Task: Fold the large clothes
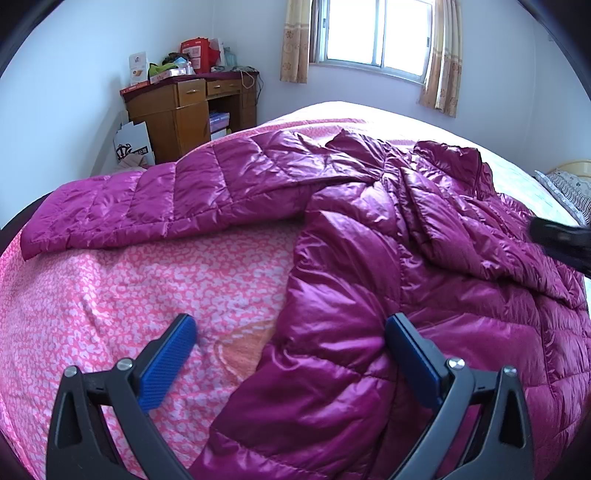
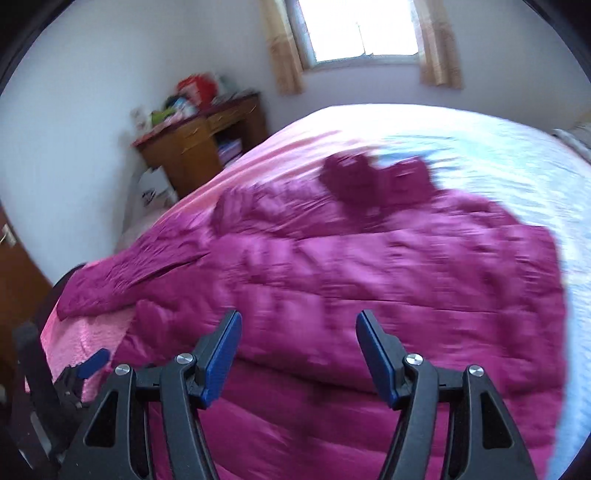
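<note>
A shiny magenta quilted down jacket (image 1: 388, 240) lies spread on the bed, one sleeve (image 1: 147, 199) stretched out to the left. My left gripper (image 1: 291, 332) is open and empty, low over the jacket's left hem edge, its blue pads straddling the edge. The jacket also fills the right wrist view (image 2: 351, 258), which is blurred. My right gripper (image 2: 297, 332) is open and empty above the jacket's body. The right gripper shows as a dark shape at the right edge of the left wrist view (image 1: 561, 240). The left gripper shows at the lower left of the right wrist view (image 2: 88, 365).
The bed has a pink patterned cover (image 1: 147, 280) and a pale cover on the far side (image 2: 498, 166). A wooden desk (image 1: 192, 107) with clutter stands in the far left corner. A window with curtains (image 1: 373, 33) is behind. A pillow (image 1: 569, 188) lies at the right.
</note>
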Available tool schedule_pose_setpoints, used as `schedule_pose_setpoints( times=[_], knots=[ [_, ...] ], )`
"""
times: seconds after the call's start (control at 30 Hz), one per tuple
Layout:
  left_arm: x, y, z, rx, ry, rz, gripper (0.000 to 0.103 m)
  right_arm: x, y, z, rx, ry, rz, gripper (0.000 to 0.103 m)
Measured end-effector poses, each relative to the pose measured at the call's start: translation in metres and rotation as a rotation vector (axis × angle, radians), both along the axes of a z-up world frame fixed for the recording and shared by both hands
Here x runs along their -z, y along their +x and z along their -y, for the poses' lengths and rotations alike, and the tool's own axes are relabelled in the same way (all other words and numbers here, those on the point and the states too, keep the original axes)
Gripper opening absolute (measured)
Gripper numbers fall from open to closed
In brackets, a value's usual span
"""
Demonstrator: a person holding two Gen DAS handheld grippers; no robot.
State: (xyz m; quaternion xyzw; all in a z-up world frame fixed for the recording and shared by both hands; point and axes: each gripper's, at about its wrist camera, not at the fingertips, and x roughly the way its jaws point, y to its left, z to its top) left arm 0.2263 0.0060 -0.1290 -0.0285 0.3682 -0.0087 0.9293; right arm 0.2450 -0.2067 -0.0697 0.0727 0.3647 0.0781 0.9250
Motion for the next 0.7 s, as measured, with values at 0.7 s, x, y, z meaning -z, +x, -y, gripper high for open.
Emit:
schedule_pose_setpoints(
  times=[0.7],
  knots=[
    [-0.054,0.016,-0.224,-0.563,-0.226,0.026,0.098,0.038,0.011,-0.01,0.007,0.05,-0.015,0.066]
  ],
)
